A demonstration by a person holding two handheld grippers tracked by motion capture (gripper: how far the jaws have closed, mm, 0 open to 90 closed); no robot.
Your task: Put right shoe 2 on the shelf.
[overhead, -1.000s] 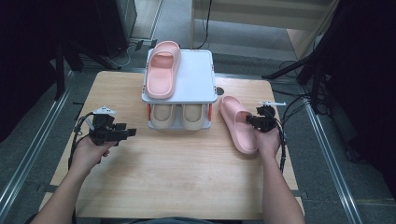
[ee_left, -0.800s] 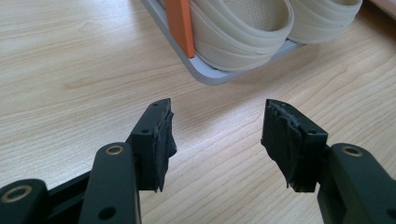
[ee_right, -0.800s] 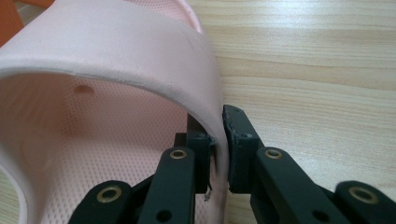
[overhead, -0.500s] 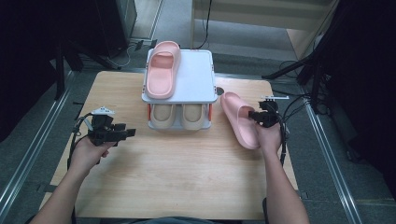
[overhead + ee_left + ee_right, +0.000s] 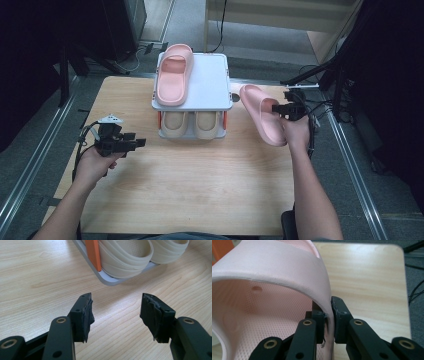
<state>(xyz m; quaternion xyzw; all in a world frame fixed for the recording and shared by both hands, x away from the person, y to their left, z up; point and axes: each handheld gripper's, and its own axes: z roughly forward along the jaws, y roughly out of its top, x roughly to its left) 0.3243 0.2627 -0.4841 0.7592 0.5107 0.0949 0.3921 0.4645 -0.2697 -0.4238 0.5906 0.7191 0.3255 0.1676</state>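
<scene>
My right gripper [image 5: 280,108] is shut on the side of the strap of a pink slipper [image 5: 260,121], which hangs tilted above the table to the right of the rack. In the right gripper view the jaws [image 5: 329,321] pinch the strap's edge of that pink slipper [image 5: 274,277]. A matching pink slipper [image 5: 174,75] lies on the left of the top shelf of the white shoe rack [image 5: 212,80]. My left gripper [image 5: 138,143] is held over the left of the table, open with nothing between its fingers [image 5: 116,315].
Two beige slippers [image 5: 175,123] [image 5: 206,123] fill the rack's lower shelf, with an orange post [image 5: 93,252] at its corner. The wooden table [image 5: 200,190] has bare room in front. Black cables and a stand lie off the table's right edge.
My right gripper has lifted the pink slipper off the table and tipped it up toward the rack. The left gripper has stayed where it was.
</scene>
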